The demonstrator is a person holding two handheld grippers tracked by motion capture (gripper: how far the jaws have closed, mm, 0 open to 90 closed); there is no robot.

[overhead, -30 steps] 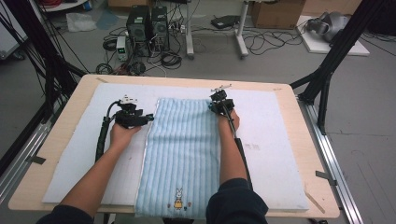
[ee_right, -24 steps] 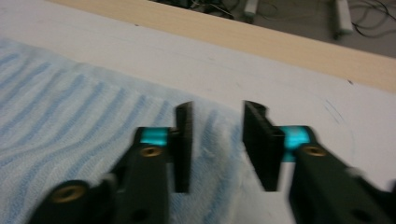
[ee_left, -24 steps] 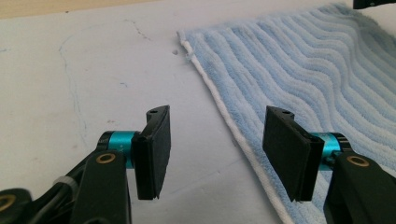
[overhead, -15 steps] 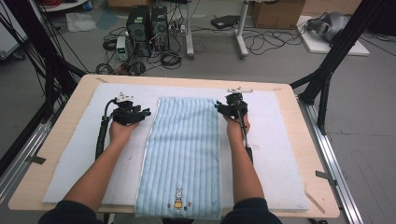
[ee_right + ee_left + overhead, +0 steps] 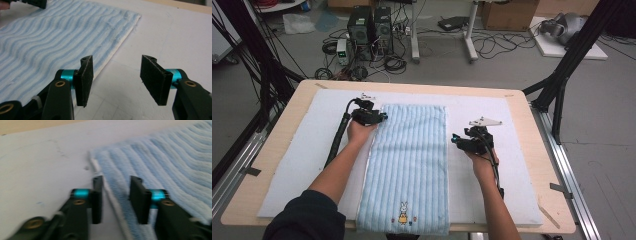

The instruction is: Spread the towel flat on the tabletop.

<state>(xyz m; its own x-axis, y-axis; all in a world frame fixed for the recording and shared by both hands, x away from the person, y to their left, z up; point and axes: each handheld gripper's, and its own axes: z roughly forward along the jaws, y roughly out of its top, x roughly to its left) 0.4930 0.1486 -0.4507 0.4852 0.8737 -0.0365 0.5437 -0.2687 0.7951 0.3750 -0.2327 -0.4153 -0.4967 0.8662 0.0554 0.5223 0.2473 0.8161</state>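
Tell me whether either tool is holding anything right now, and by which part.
Nothing is held. The left tool straddles the blue towel's left edge, jaws closing but not yet pressing. The right tool is open over the white mat.

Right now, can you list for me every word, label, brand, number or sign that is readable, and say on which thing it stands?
No readable text in any view.
Blue striped towel: a small embroidered rabbit picture near its bottom edge, no letters.
Boxes on the floor: any labels too small and blurred to read.

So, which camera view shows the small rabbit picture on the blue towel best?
The high view: the rabbit picture sits near the towel's closest edge. Both gripper views show plain striped towel cloth, far from that end.
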